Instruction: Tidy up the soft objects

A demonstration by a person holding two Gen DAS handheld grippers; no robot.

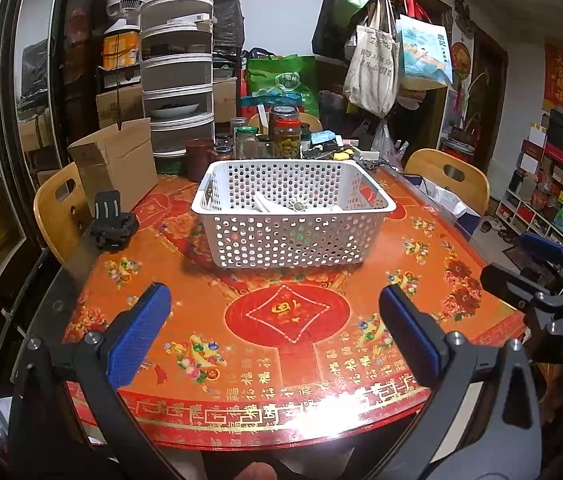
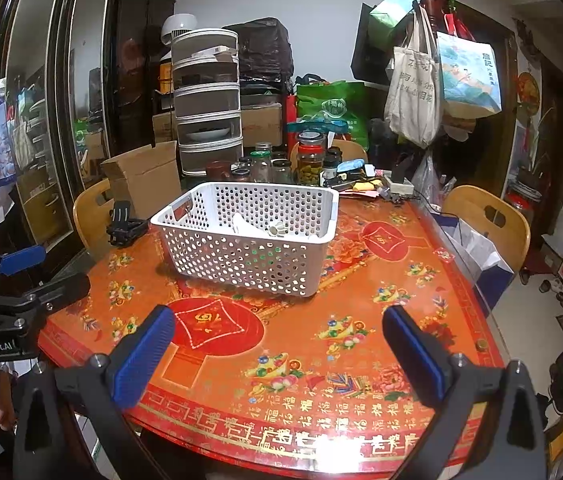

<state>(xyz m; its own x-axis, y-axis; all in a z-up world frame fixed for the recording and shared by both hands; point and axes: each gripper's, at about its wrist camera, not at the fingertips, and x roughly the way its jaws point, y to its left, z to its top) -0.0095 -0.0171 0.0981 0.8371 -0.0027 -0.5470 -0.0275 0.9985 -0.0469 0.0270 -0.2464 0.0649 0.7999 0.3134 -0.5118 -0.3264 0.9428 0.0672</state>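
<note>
A white perforated basket (image 1: 241,196) stands on the red patterned table (image 1: 289,320); it also shows in the right wrist view (image 2: 201,236). White soft items (image 1: 277,204) lie inside it, with a small round flower-like piece (image 2: 275,229). My left gripper (image 1: 273,320) is open and empty, held above the near table edge, well short of the basket. My right gripper (image 2: 277,340) is open and empty, also above the near edge. The right gripper shows at the right of the left wrist view (image 1: 545,268); the left one shows at the left of the right wrist view (image 2: 21,280).
A black camera mount (image 1: 115,226) lies left of the basket. An open cardboard box (image 1: 117,160) stands at the back left. Jars (image 1: 285,132) and clutter fill the far table edge. Wooden chairs (image 1: 449,176) stand left and right. A coat rack with bags (image 1: 381,60) stands behind.
</note>
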